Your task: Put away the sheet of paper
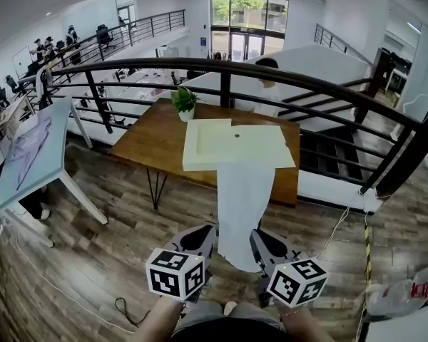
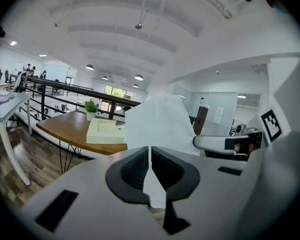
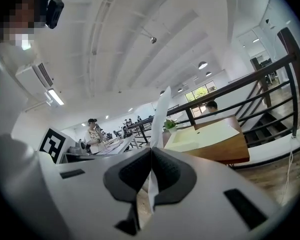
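A long white sheet of paper [image 1: 241,205] hangs in the air between me and the wooden table [image 1: 150,144]; its far end reaches up to the table's front edge. My left gripper [image 1: 203,242] is shut on the sheet's near left corner, and my right gripper [image 1: 260,248] is shut on its near right corner. In the left gripper view the paper [image 2: 160,124] rises broad out of the closed left gripper [image 2: 150,160]. In the right gripper view the paper [image 3: 160,115] shows almost edge-on, pinched in the right gripper [image 3: 151,165].
On the table lie a cream shallow box [image 1: 207,144] with a flat cream panel [image 1: 264,147] beside it, and a small potted plant [image 1: 185,102]. A dark curved railing [image 1: 285,75] runs behind. A pale blue table [image 1: 32,152] stands at left. Cables [image 1: 125,308] trail on the wood floor.
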`<state>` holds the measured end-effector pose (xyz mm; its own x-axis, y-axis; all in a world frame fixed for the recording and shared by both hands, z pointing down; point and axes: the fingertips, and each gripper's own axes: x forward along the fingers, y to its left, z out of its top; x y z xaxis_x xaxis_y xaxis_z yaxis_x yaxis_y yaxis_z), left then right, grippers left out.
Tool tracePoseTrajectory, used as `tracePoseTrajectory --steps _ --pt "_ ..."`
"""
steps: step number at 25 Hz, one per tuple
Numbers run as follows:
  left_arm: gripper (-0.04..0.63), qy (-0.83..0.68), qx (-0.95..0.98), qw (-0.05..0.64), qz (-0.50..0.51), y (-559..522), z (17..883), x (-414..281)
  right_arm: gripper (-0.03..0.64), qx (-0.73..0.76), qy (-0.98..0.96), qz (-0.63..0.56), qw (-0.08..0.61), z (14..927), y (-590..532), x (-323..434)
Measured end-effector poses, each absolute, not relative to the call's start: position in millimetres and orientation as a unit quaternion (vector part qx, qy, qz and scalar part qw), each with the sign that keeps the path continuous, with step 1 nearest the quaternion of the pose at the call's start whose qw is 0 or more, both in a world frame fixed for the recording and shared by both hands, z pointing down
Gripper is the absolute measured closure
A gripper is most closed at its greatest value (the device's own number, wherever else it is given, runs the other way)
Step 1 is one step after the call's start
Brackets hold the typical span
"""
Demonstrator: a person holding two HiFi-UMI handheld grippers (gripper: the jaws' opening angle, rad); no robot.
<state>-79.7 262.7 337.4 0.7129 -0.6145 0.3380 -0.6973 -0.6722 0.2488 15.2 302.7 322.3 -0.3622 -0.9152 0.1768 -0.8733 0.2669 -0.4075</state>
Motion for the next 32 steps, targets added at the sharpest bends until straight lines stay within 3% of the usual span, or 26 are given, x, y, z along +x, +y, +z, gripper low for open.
tracePoseTrajectory --steps 19,32 --pt "0.566 -0.363 0.902 0.198 0.125 255 367 -39 0.588 -0.541 0.804 -0.242 0.052 345 297 59" --pt "0.566 -0.351 0.905 0.198 0.135 158 375 -31 0.588 -0.553 0.789 -0.257 0.073 362 210 76"
